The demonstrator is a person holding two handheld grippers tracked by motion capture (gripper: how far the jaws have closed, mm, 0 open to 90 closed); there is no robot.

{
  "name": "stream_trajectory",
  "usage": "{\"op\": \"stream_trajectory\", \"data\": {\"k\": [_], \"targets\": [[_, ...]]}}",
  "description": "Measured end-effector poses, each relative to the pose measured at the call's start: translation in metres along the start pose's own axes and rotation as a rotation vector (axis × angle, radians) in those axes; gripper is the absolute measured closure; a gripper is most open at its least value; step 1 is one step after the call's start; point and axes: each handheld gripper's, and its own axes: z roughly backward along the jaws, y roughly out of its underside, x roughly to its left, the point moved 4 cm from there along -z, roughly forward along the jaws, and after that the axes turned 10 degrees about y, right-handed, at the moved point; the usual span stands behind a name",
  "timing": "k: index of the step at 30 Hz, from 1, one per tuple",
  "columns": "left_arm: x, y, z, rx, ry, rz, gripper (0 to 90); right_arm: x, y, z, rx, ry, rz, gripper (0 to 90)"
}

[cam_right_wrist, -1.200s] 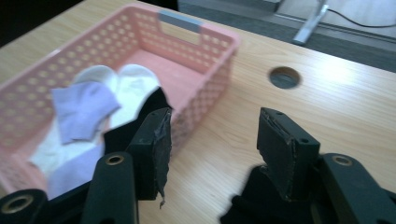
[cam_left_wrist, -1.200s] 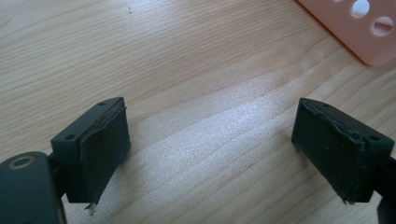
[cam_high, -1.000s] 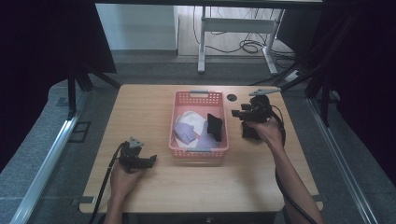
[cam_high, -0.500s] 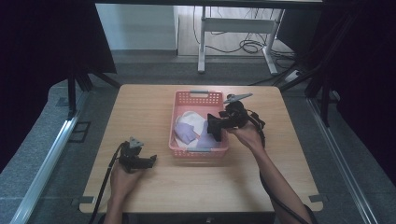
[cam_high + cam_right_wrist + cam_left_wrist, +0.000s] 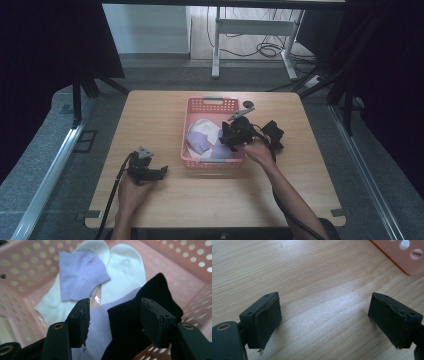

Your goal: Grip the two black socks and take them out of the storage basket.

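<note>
A pink perforated basket (image 5: 210, 102) stands at the middle of the wooden table (image 5: 150, 115). Inside it lie white socks (image 5: 125, 272), a lilac sock (image 5: 80, 275) and a black sock (image 5: 130, 322). My right gripper (image 5: 231, 136) reaches into the basket from its right side. In the right gripper view its jaws (image 5: 113, 315) stand apart and have just been closing a little. The black sock lies below and between them, and the pads do not press on it. My left gripper (image 5: 159, 172) rests low over bare wood at the front left, its jaws (image 5: 324, 320) wide apart with nothing between them.
A corner of the basket (image 5: 404, 255) shows at the upper right of the left gripper view. A small dark round object (image 5: 247, 104) lies on the table behind the basket's right corner. A dark shape (image 5: 274, 134) sits just right of my right hand.
My right gripper has moved left from beside the basket's right wall and come down into the basket over the black sock. The left gripper has stayed where it was.
</note>
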Motion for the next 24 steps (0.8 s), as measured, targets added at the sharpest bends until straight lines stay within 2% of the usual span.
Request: {"op": "stream_trajectory", "data": {"k": [5,10,12,14,15,19,24], "targets": [[0.0,0.0,0.0,0.0,0.0,0.0,10.9,0.0,0.003,-0.012,0.064,0.065,0.04,46.3],[0.0,0.0,0.0,0.0,0.0,0.0,10.9,0.002,0.004,-0.017,0.111,0.147,0.082,61.1],[0.0,0.0,0.0,0.0,0.0,0.0,10.9,0.002,0.004,-0.017,0.123,0.191,0.11,72.0],[0.0,0.0,0.0,0.0,0.0,0.0,10.9,0.001,0.004,-0.015,0.126,0.187,0.099,82.6],[0.0,0.0,0.0,0.0,0.0,0.0,10.9,0.0,0.004,-0.014,0.124,0.185,0.095,83.8],[0.0,0.0,0.0,0.0,0.0,0.0,10.9,-0.003,0.004,-0.012,0.117,0.164,0.058,86.1],[0.0,0.0,0.0,0.0,0.0,0.0,10.9,-0.008,-0.001,-0.004,0.058,0.113,-0.024,86.4]]}}
